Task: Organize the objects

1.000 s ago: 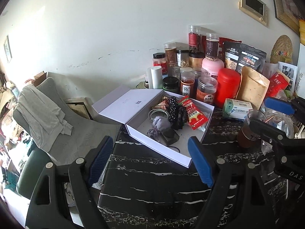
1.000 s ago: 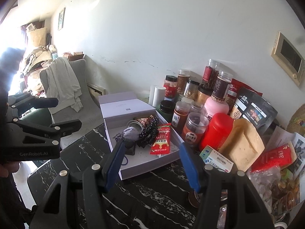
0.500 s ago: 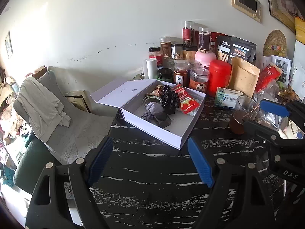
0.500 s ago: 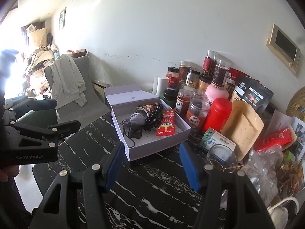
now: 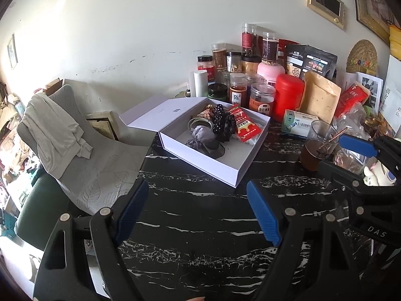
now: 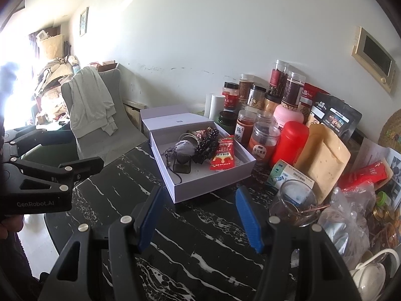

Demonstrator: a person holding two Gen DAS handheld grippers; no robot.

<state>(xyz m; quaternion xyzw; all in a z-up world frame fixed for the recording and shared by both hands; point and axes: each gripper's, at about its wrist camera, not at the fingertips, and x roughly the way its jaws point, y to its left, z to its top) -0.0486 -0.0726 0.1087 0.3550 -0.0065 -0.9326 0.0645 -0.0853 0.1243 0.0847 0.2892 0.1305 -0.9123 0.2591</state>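
While grippers point(image 5: 196, 210) gape empty, box point(image 5: 240, 168) lies just ahead.

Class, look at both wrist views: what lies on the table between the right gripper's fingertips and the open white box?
Only bare black marble table separates the right gripper from the white box; the right wrist view shows it best.

left gripper point(image 5: 196, 210) fingers apart, right gripper point(image 6: 200, 215) likewise

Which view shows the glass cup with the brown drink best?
Right wrist: the glass cup sits close beside its fingers, rim and inside visible. Left wrist shows the cup farther off, partly behind the right gripper.
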